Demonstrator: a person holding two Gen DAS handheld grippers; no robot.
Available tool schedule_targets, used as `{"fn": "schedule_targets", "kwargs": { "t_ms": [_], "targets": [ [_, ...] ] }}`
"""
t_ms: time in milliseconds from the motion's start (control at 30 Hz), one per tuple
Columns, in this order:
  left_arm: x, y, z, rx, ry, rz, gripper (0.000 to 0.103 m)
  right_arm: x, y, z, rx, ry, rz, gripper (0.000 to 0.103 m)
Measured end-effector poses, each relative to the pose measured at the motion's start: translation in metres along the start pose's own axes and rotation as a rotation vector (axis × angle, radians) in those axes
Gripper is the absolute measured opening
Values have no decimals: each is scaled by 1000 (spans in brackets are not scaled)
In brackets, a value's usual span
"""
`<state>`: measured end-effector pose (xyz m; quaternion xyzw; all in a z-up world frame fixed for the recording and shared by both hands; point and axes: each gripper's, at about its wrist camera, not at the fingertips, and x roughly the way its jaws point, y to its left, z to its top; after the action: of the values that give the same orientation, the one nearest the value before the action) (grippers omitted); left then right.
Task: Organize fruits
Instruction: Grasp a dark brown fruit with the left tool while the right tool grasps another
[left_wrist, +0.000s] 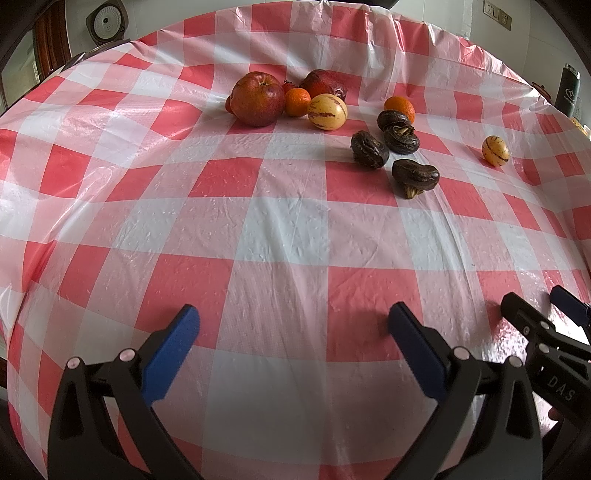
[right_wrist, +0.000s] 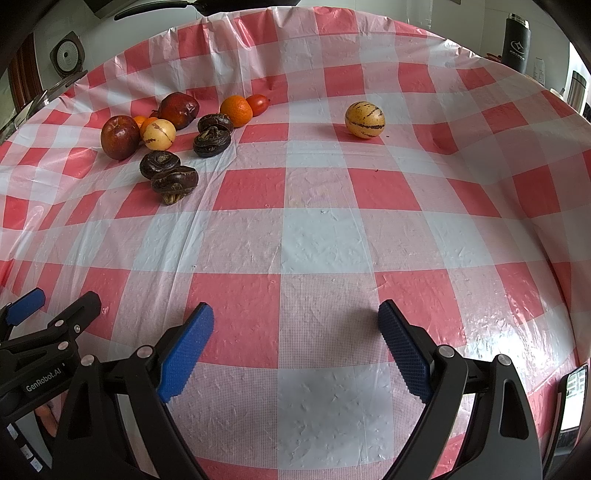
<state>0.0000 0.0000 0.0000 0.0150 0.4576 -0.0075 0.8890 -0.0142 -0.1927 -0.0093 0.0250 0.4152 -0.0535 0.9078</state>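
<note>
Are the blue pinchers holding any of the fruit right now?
No. The left gripper and the right gripper are both open with nothing between their fingers. All the fruit, like the apple, lies on the tablecloth.

A red-and-white checked plastic tablecloth (left_wrist: 280, 229) covers the whole table, wrinkled and glossy, with creases running along its far edge. Beyond that edge, at the left, a round white appliance with a dial-like face (left_wrist: 107, 20) sits against the wall beside dark wood trim, and a white wall socket (left_wrist: 496, 13) shows at the upper right. At the right, past the cloth, stands 1 dark tumbler with a pale logo and a metal lid (right_wrist: 516, 42), with a smaller metal cup (right_wrist: 578, 90) near it.
</note>
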Motion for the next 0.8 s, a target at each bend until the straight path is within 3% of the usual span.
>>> {"fn": "schedule_targets", "kwargs": {
  "t_ms": [167, 333, 467, 600, 767, 800],
  "targets": [
    [0, 0, 0, 4, 4, -3, 102, 0, 1, -2, -17, -1, -1, 87],
    [-4, 7, -4, 28, 23, -34, 102, 5, 10, 7, -69, 31, 62, 87],
    [-11, 34, -4, -78, -24, -5, 102, 19, 37, 26, -130, 28, 127, 87],
    [-15, 56, 2, -90, -66, 29, 102, 37, 69, 49, -165, 21, 179, 86],
    [-11, 61, 13, -57, -69, 6, 102, 58, 100, 75, -226, 9, 173, 70],
    [-9, 58, 16, -43, -70, -3, 102, 59, 102, 77, -237, -1, 169, 61]
  ]
}}
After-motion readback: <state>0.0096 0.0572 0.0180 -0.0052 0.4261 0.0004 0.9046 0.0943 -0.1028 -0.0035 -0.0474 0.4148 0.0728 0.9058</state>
